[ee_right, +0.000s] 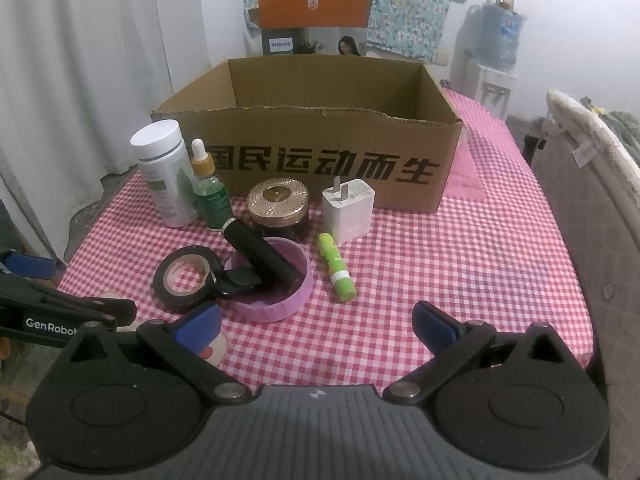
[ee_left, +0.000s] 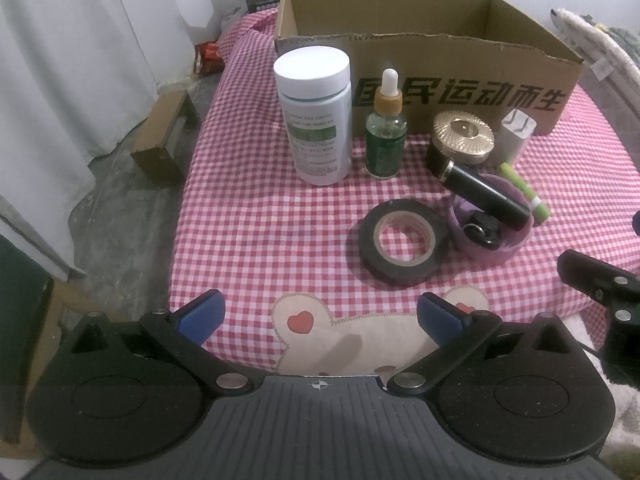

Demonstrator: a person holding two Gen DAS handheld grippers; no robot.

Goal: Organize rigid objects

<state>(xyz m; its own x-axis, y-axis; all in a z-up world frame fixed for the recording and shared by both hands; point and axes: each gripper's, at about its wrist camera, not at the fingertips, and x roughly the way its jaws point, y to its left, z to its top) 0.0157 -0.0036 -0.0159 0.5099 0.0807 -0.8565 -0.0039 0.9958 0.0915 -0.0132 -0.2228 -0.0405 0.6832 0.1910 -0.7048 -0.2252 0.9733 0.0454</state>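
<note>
An open brown cardboard box (ee_right: 320, 168) with black printed characters is seen at the back of the red-and-white checked tabletop (ee_right: 460, 272); no contents can be made out inside it. Before it are lined up a white-capped plastic bottle (ee_left: 314, 116), a green glass dropper bottle (ee_left: 386, 128), a gold-lidded round jar (ee_right: 278, 208) and a white plug adapter (ee_right: 349, 212). A black tape roll (ee_left: 402, 242) touches a shallow pink dish (ee_right: 276, 280), in which a black cylinder (ee_right: 262, 254) and a black key fob (ee_right: 236, 280) are held. A green lip-balm stick (ee_right: 337, 268) lies just beside the dish. The left gripper (ee_left: 320, 316) and right gripper (ee_right: 316, 326) are held wide apart, empty, above the near edge.
</note>
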